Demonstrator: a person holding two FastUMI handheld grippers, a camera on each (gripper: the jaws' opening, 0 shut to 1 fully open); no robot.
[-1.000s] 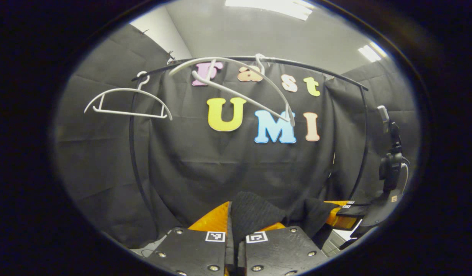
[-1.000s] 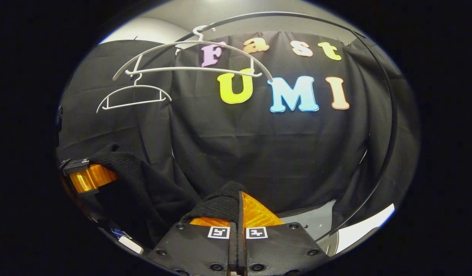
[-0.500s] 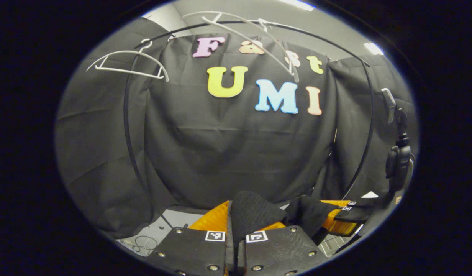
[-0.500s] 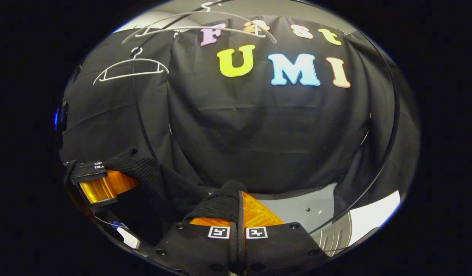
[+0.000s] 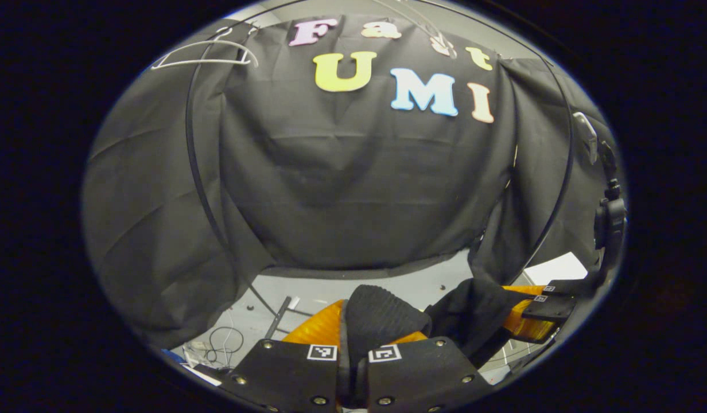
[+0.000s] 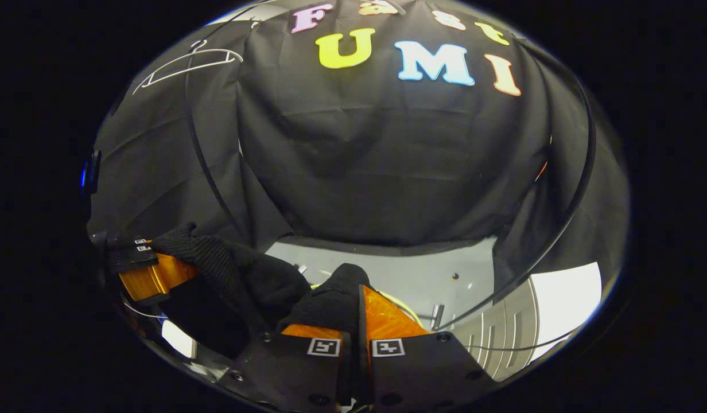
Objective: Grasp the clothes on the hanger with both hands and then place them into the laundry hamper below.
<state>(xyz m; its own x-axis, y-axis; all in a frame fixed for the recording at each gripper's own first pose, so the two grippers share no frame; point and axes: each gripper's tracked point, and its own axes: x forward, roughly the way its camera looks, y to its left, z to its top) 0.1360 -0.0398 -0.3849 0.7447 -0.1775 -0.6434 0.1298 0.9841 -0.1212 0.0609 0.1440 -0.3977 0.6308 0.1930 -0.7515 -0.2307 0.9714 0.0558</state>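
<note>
We hold the black garment (image 5: 382,312) pinched in both the left gripper (image 5: 353,330) and right gripper (image 6: 358,312), clear of the hanger (image 5: 207,53), and next must lower it into the hamper.

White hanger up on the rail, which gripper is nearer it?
Left, probably. The white hanger hangs high at the left; the left gripper is below it, the right gripper farther right.

Black garment (image 6: 330,301) in right tool (image 6: 356,321)
</note>
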